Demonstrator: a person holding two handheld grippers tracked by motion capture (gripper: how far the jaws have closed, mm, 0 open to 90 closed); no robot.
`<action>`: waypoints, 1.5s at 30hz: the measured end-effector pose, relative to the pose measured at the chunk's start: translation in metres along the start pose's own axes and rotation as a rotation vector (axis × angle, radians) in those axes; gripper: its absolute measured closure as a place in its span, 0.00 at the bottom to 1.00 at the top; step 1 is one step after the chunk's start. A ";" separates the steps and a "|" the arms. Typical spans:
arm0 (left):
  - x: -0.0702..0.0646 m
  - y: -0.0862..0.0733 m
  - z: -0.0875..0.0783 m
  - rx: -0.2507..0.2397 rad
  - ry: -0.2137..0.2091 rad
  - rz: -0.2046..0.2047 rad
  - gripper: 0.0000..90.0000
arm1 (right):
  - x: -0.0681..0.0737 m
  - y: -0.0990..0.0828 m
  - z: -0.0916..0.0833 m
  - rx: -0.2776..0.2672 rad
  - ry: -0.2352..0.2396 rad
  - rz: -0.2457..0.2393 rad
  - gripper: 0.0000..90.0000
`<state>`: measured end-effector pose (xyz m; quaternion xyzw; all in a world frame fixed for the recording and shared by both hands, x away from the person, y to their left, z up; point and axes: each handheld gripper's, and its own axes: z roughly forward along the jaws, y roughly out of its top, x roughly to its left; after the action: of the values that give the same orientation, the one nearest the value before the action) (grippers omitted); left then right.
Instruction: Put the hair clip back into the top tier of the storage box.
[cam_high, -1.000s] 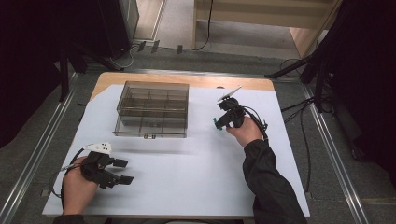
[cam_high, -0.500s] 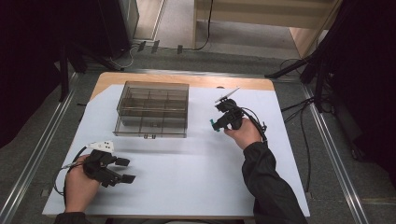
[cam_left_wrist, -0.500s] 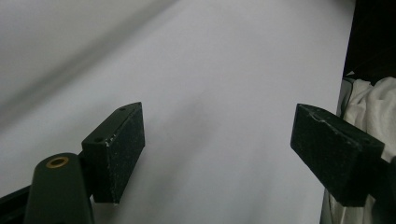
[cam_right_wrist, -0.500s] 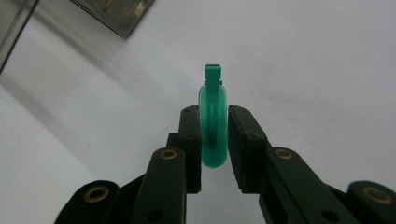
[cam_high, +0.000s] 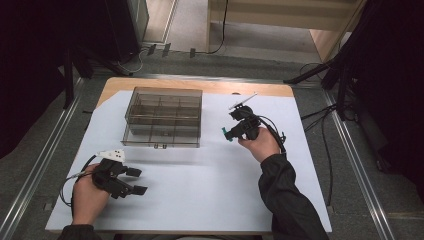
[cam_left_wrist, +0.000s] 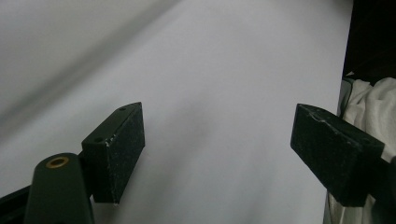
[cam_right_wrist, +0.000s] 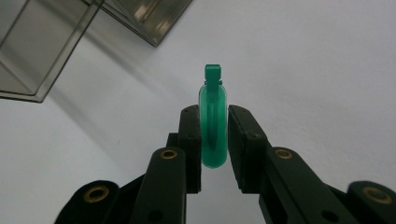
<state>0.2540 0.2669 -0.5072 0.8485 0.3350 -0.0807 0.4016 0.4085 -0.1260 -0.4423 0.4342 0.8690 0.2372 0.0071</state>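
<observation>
A small green plastic piece (cam_right_wrist: 213, 123), flat and oval with a square tab at its tip, is clamped between the jaws of my right gripper (cam_right_wrist: 214, 140). In the high view that right gripper (cam_high: 231, 133) hovers over the white sheet just right of the clear compartment box (cam_high: 163, 118), the green piece (cam_high: 227, 135) poking out toward the box. My left gripper (cam_high: 136, 181) rests near the table's front left corner, jaws wide apart. In the left gripper view its fingers (cam_left_wrist: 116, 147) frame bare white surface.
The clear box has several divided compartments and a latch on its near side. A white sheet (cam_high: 200, 185) covers the table. Cables (cam_high: 320, 125) trail off the right side. White cloth (cam_left_wrist: 369, 102) shows at the right edge of the left gripper view.
The right gripper with the green piece has drifted slightly. The left hand has shifted a little toward the middle of the table.
</observation>
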 end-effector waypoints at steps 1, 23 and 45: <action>0.000 0.000 0.000 0.000 0.000 0.003 0.21 | 0.000 0.000 0.000 0.000 0.000 0.000 0.86; -0.003 -0.005 -0.003 -0.021 0.007 -0.008 0.21 | 0.022 0.010 -0.011 -0.028 0.034 -0.064 0.86; -0.005 -0.012 -0.009 -0.031 0.018 -0.015 0.21 | 0.048 0.019 -0.025 -0.050 0.049 -0.124 0.86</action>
<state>0.2414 0.2758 -0.5065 0.8403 0.3459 -0.0709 0.4113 0.3879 -0.0901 -0.4027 0.3735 0.8878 0.2686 0.0116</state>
